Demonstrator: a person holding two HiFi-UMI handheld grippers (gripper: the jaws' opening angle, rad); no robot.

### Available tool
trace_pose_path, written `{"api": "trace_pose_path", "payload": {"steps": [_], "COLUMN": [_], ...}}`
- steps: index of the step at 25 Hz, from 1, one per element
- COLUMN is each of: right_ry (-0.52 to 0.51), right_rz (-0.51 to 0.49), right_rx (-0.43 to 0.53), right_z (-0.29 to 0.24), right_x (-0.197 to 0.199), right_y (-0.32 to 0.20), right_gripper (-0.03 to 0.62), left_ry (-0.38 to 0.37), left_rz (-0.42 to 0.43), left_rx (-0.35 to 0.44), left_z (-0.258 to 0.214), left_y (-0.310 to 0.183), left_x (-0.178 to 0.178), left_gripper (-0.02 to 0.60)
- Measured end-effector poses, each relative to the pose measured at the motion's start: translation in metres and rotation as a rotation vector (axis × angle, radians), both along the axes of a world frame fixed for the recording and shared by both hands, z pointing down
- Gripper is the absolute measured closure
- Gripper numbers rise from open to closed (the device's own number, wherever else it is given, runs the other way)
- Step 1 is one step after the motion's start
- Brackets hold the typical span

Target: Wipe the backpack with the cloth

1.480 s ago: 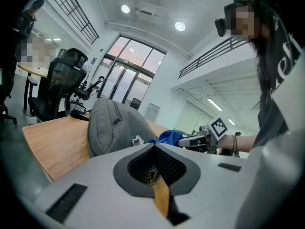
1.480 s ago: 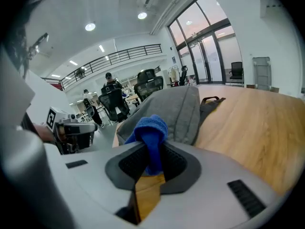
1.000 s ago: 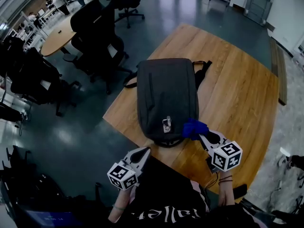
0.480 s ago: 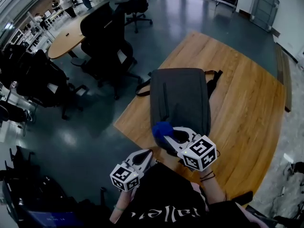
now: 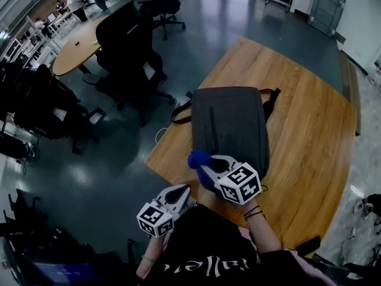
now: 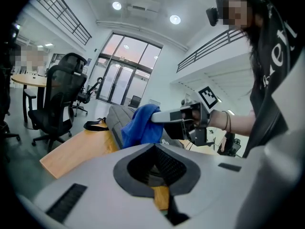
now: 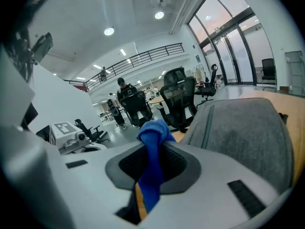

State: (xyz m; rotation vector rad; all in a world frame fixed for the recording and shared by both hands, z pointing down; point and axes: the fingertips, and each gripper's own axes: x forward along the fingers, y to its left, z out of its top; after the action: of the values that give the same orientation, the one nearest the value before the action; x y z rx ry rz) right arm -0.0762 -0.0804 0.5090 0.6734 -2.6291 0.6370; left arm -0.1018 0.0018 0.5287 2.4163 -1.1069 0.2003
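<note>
Backpack (image 5: 229, 127), dark grey, is laid flat on the wooden tabletop (image 5: 309, 118). Its black straps (image 5: 269, 100) are seen at the far end. It is placed close to the tabletop's left edge, and its near end is turned toward the person.

A blue cloth (image 5: 199, 158) is gripped by the right tongs (image 5: 206, 167). In the right gripper view the cloth (image 7: 151, 147) is seen pinched between the two closed jaws. A bunched bit pokes out past the tips and a tail hangs down behind them. The cloth is held right at the near left corner of the backpack. Whether it is pressed on the fabric cannot be told. In that same view the backpack (image 7: 243, 128) is seen just to the right of the tongs.

The left tongs (image 5: 179, 190) are held low, near the person's body, just off the tabletop's near edge and over the dark floor (image 5: 119, 159). Their jaws are closed together and nothing is held between them. In the left gripper view the cloth (image 6: 139, 125) is seen bunched at the tip of the right tongs (image 6: 159, 117), against the end of the backpack (image 6: 116, 116).

Black office chairs (image 5: 128, 58) are stood on the floor past the tabletop's left side, and a round table (image 5: 74, 46) is seen behind them.
</note>
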Motion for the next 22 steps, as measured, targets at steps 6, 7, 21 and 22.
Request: {"api": "trace_pose_path", "payload": {"steps": [6, 7, 21, 22], "right_ry": [0.012, 0.023, 0.198, 0.209], "right_rz": [0.196, 0.230, 0.623, 0.642], "right_rx": [-0.007, -0.005, -0.086, -0.092], "right_z": [-0.008, -0.008, 0.040, 0.044], "right_x": [0.071, 0.087, 0.275, 0.283], "right_y": [-0.017, -0.019, -0.019, -0.019], "right_gripper": [0.539, 0.539, 0.540, 0.539], "left_ry": [0.028, 0.031, 0.042, 0.042], "left_rz": [0.045, 0.055, 0.119, 0.122], "left_rx": [0.005, 0.006, 0.000, 0.001], "left_z": [-0.003, -0.003, -0.003, -0.003], "left_y": [-0.015, -0.018, -0.036, -0.037], "left_x": [0.002, 0.004, 0.019, 0.020], "left_gripper": [0.583, 0.583, 0.583, 0.583]}}
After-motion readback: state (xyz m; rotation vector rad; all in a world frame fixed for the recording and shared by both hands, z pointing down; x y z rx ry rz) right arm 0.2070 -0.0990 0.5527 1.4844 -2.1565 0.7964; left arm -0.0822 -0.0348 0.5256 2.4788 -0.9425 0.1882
